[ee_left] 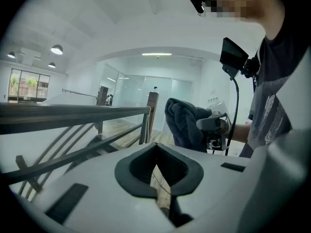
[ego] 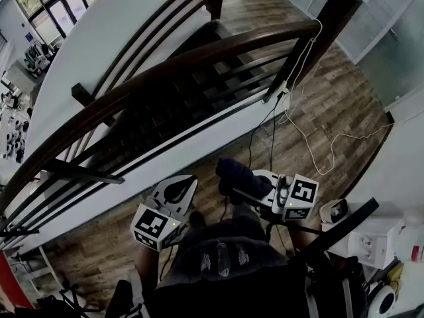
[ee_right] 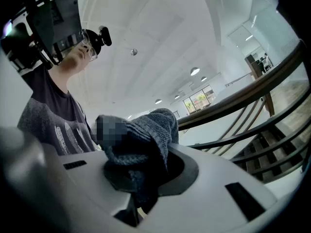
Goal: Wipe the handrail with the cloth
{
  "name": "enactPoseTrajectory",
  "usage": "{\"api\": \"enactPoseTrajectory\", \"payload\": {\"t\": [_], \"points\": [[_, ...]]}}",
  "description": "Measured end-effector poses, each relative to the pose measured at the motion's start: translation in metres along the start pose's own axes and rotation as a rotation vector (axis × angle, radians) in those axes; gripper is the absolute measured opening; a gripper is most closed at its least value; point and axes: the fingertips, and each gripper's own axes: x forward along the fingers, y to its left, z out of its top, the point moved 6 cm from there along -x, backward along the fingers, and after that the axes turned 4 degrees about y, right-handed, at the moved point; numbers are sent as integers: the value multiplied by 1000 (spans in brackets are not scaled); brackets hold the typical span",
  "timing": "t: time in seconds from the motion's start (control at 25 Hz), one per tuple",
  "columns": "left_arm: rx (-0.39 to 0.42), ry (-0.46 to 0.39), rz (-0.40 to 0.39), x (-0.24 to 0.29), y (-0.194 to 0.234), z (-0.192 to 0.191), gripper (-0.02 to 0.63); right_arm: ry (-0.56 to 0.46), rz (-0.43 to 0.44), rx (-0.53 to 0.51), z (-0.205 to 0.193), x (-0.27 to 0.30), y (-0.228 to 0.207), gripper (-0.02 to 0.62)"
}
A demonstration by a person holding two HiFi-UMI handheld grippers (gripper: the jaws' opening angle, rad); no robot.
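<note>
The dark grey knitted cloth (ego: 232,172) sits bunched in the right gripper (ego: 242,187), whose jaws are clamped on it. The left gripper (ego: 180,185) has its jaws drawn together on nothing. The dark brown curved wooden handrail (ego: 165,71) lies on the far side of both, well apart from the cloth, its long axis sweeping from near left to far right. The right gripper likely must reach away from the person to the rail, then follow that curve.
</note>
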Motion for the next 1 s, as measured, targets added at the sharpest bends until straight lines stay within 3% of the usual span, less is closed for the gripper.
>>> {"api": "enactPoseTrajectory", "payload": {"t": [0.28, 0.36, 0.44, 0.52, 0.6, 0.68, 0.84, 0.92, 1.0], "points": [[34, 17, 44, 97, -9, 50, 8, -12, -1, 1, 32, -73, -91, 40], [26, 34, 70, 132, -11, 61, 8, -6, 16, 3, 40, -97, -126, 40], [10, 48, 106, 169, -14, 69, 8, 0, -24, -15, 51, -130, -173, 40], [4, 71, 143, 199, -19, 73, 8, 18, -152, -83, 68, -168, -233, 40], [9, 117, 170, 220, -24, 70, 8, 68, -377, -180, 97, -207, -307, 40], [18, 181, 197, 230, -27, 61, 8, 125, -621, -309, 145, -241, -385, 40], [-9, 310, 268, 237, -28, 30, 8, 269, -1021, -587, 255, -292, -527, 40], [-29, 359, 292, 240, -25, 20, 8, 376, -1153, -572, 280, -313, -594, 40], [-47, 380, 314, 236, -18, 19, 8, 423, -1189, -434, 289, -323, -642, 40]]}}
